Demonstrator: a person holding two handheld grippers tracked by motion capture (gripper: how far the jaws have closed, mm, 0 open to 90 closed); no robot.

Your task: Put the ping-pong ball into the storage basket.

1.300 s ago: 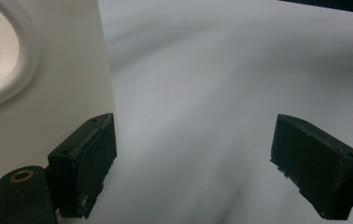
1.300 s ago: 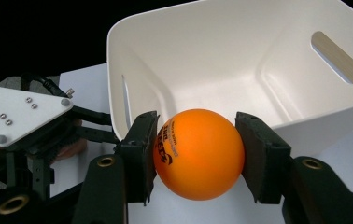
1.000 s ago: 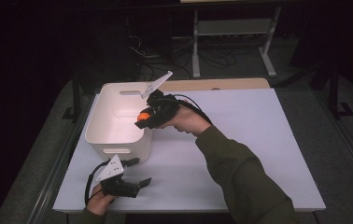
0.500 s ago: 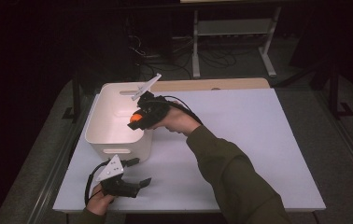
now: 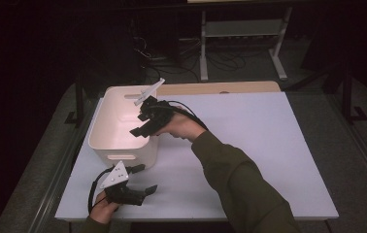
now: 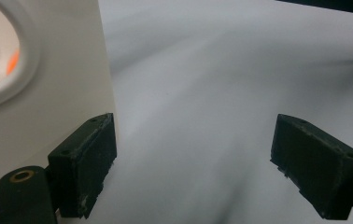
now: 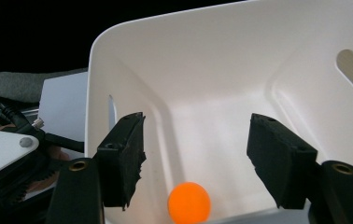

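- From the high view, the right tongs (image 5: 140,127) hang over the rim of the white rectangular plastic tub (image 5: 105,138), at about ten o'clock on the pale grey table (image 5: 269,145); the tub's floor looks bare from up there.
- The right gripper view looks down into the tub (image 7: 221,70) and shows the small orange ball (image 7: 189,202) lying loose on its floor at six o'clock, below the right tongs (image 7: 202,158) and touching neither black pad.
- Those jaws have just been opening; they stand partly apart with nothing between them (the ball sits lower, on the floor of the tub).
- In the left gripper view the left tongs (image 6: 193,172) are spread wide over bare table (image 6: 221,93), holding nothing; the left-hand pad is just beside the tub's outer wall (image 6: 72,70).
- That view also catches a sliver of orange through the wall's handle slot at ten o'clock.
- The high view places the left tongs (image 5: 145,179) at seven o'clock on the table, just in front of the tub.
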